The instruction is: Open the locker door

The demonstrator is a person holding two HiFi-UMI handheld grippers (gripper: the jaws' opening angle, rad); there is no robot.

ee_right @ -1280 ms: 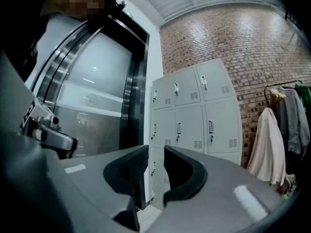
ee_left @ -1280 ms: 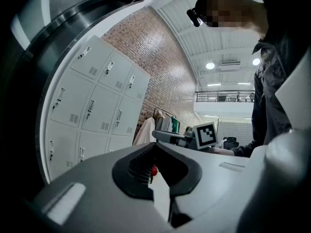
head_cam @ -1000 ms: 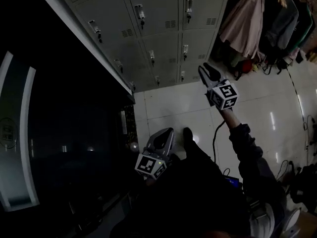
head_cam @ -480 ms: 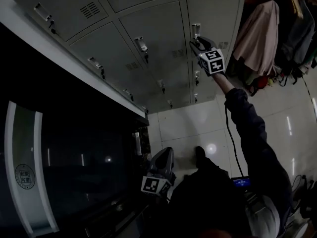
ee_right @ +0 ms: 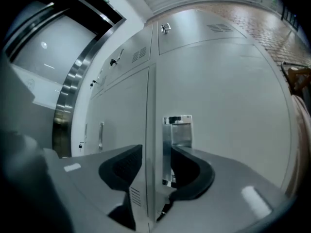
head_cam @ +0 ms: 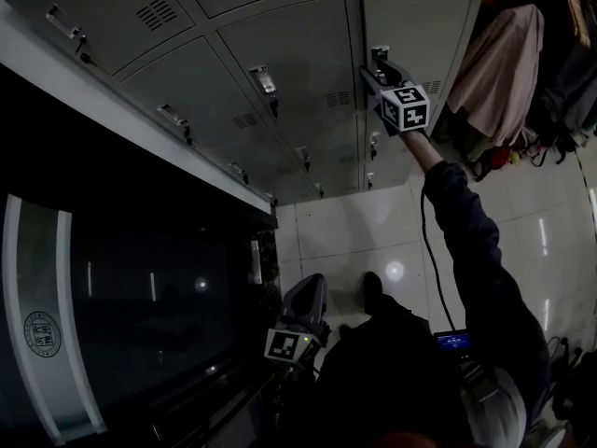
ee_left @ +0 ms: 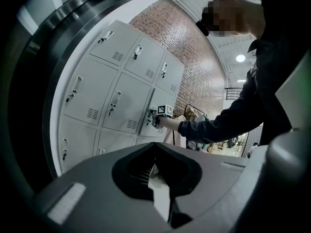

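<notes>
Our right hand-held gripper point(ee_right: 155, 149), jaws just opened wide, has the handle point(ee_right: 177, 130) of the shut locker door point(ee_right: 233, 106) between them, ungripped. Our left hand-held gripper point(ee_left: 155, 147) hangs closed, empty. The glass seal point(head_cam: 35, 332) is unreadable.

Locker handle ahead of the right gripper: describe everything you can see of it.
The handle is a shiny metal plate, upright, mounted beside the left edge of a closed grey locker door. The right gripper, whose jaws have just been opening, stands wide before its lower part without clamping it.
</notes>
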